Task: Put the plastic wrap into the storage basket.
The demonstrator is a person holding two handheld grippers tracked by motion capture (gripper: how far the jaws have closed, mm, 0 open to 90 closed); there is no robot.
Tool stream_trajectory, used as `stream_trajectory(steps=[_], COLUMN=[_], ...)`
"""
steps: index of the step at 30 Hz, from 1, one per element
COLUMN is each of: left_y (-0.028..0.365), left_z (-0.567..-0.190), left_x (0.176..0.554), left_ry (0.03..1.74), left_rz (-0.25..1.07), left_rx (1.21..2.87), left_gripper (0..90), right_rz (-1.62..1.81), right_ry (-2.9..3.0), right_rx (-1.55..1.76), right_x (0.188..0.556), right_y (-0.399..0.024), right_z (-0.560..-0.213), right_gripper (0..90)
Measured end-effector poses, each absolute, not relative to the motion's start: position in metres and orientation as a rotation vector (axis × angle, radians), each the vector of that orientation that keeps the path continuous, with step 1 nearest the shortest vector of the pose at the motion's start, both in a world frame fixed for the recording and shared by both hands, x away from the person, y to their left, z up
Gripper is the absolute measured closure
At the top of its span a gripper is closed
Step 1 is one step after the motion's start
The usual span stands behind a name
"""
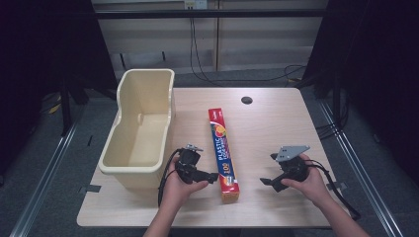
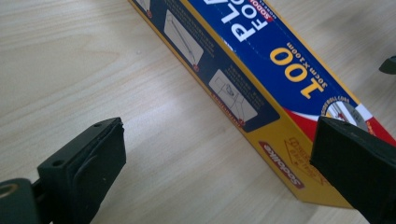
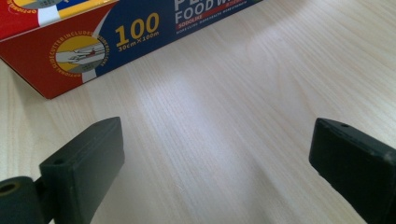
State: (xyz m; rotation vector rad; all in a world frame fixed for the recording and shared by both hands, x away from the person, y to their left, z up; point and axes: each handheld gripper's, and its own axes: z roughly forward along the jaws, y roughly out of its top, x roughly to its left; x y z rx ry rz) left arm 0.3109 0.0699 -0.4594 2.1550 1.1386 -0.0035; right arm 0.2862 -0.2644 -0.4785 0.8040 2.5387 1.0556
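The wooden table point(image 1: 276, 148) carries a cream plastic bin point(image 1: 143, 128) at its left — empty, likely the place to drop things. Beside it, mid-table, the long food-wrap box point(image 1: 223, 153) lies flat. The left gripper point(image 1: 210, 177) stands spread just beside the box's near end, seemingly lining up a grasp; the right gripper point(image 1: 267, 181) waits apart, jaws wide, empty.

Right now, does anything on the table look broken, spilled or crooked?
Nothing stands out. The food wrap box lies flat and whole on the table, beside the upright cream bin. No spill shows.
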Motion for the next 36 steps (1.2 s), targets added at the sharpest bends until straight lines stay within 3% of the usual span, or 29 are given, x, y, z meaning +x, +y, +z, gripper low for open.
stream_trajectory(steps=[19,36], left_y=[0.052,0.018], left_z=[-0.431,-0.428], left_x=[0.347,0.377], left_ry=[1.175,1.208], left_rz=[0.002,0.0], left_rx=[2.166,2.178], left_gripper=[3.8,5.3], right_rz=[1.114,1.06], right_ry=[2.47,2.421], right_rx=[0.906,0.958], right_x=[0.288,0.29], right_y=[-0.273,-0.276], right_z=[-0.473,-0.474], right_gripper=[4.3,4.8])
